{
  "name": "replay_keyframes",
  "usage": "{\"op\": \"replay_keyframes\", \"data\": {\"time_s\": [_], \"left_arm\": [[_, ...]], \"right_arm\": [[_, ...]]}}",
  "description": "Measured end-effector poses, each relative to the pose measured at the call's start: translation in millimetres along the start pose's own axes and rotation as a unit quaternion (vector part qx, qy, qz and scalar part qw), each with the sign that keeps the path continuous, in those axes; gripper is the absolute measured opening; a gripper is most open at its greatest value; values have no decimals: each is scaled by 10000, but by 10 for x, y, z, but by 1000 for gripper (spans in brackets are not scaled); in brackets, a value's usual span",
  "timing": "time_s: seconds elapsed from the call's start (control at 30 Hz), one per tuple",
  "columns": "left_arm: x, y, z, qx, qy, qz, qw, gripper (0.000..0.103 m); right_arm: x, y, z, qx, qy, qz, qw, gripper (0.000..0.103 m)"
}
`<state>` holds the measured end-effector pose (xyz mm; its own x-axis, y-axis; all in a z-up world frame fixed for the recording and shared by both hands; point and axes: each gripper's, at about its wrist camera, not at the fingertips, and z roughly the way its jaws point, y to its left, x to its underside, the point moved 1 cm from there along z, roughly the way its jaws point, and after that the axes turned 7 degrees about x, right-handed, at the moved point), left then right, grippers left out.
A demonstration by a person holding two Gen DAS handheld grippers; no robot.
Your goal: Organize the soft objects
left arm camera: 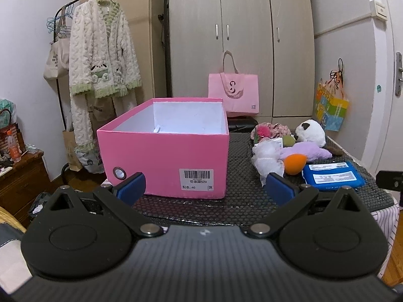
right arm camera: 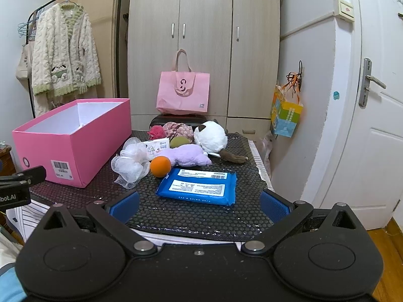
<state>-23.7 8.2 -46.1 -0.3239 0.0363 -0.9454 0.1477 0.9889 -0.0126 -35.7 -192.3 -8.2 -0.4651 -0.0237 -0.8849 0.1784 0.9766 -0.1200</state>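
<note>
Left wrist view: left gripper jaws wide, empty, facing the open pink box (nothing visible inside).

Right wrist view: right gripper jaws wide, empty, nearest the blue wipes pack. Advise grasping it flat; orange ball and white mesh pouf crowd behind

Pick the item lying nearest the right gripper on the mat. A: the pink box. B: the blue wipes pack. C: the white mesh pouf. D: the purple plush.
B: in the right wrist view the blue wipes pack lies just ahead of the open right gripper, in front of the other items.
</note>
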Motion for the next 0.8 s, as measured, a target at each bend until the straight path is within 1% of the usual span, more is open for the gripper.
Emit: {"op": "replay_keyframes", "data": {"time_s": [0.27, 0.43, 0.47, 0.53, 0.57, 0.63, 0.7, 0.8], "left_arm": [[4, -7, 11, -28, 22, -15, 10000, 103], [-6, 14, 52, -39, 72, -159, 9998, 103], [-13, 26, 69, -35, 81, -230, 9997, 103], [-35, 50, 107, -8, 117, -329, 9994, 103], [-62, 50, 128, 24, 115, -323, 9994, 103], [-133, 39, 157, 46, 89, -259, 9996, 103], [-222, 0, 162, 96, -44, -181, 9998, 103], [-379, -63, 206, 211, -249, -103, 9994, 103]], "right_arm": [[6, 3, 42, -56, 46, 3, 10000, 103], [15, -18, 85, -53, 85, 33, 9999, 103], [10, -23, 75, -60, 35, 36, 10000, 103], [-17, -44, 21, -196, -284, -56, 9994, 103], [-38, -62, 7, -294, -428, -135, 9986, 103], [-87, -113, 14, -313, -574, -182, 9977, 103], [-128, -180, 44, -356, -759, -107, 9964, 103], [-141, -324, 150, -669, -1021, 79, 9925, 103]]}}
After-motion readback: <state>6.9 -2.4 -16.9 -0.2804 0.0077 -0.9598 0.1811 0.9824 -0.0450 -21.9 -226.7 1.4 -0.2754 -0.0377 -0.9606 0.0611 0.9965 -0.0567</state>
